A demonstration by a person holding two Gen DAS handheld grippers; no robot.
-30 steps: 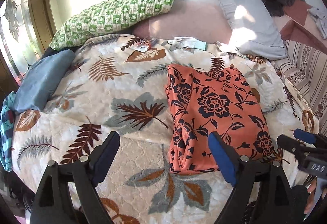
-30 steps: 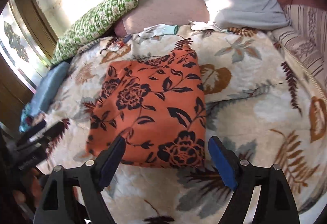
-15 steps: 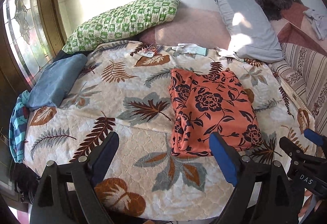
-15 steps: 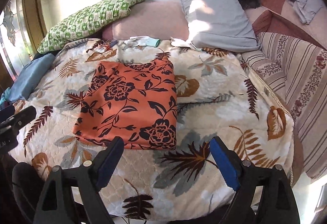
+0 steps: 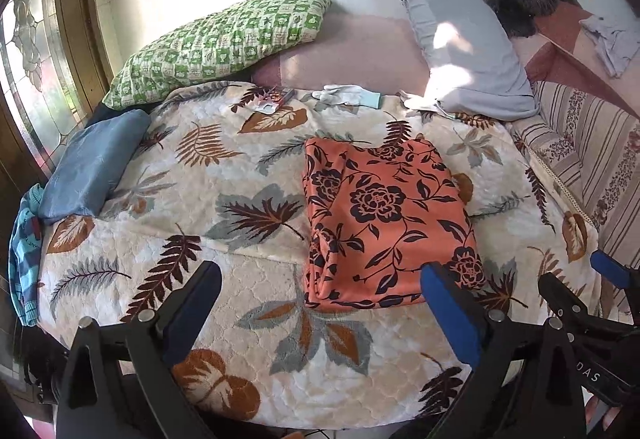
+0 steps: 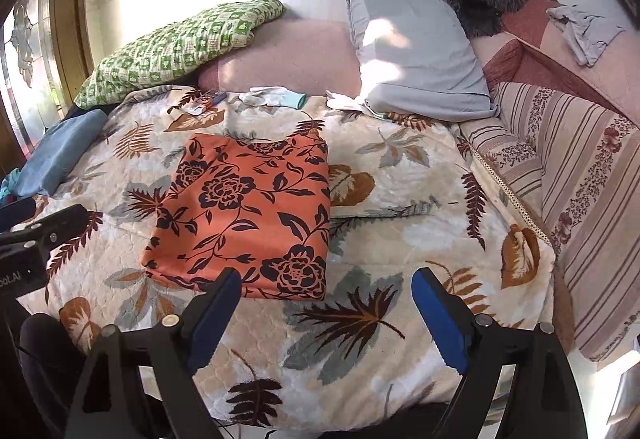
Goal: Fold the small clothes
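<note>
An orange garment with a dark flower print (image 5: 380,215) (image 6: 248,211) lies folded into a flat rectangle on the leaf-patterned blanket (image 5: 224,199) (image 6: 400,231). My left gripper (image 5: 320,279) hangs above the blanket's near edge, to the left of the garment's near corner; its jaws are opening and hold nothing. My right gripper (image 6: 326,285) hovers over the near edge by the garment's right corner, open and empty. Each gripper shows at the edge of the other's view: the right gripper (image 5: 592,287), the left gripper (image 6: 44,223).
A green checked pillow (image 5: 216,47), a grey pillow (image 5: 464,39) and a pink one (image 6: 280,55) lie at the head. A blue folded cloth (image 5: 92,167) and a striped garment (image 5: 24,259) sit at the left edge. White gloves (image 5: 348,95) and a striped bedcover (image 6: 580,175) lie nearby.
Both grippers have pulled back and up from the folded garment, so more of the bed shows. The left jaws stand slightly wider. The garment lies still.
</note>
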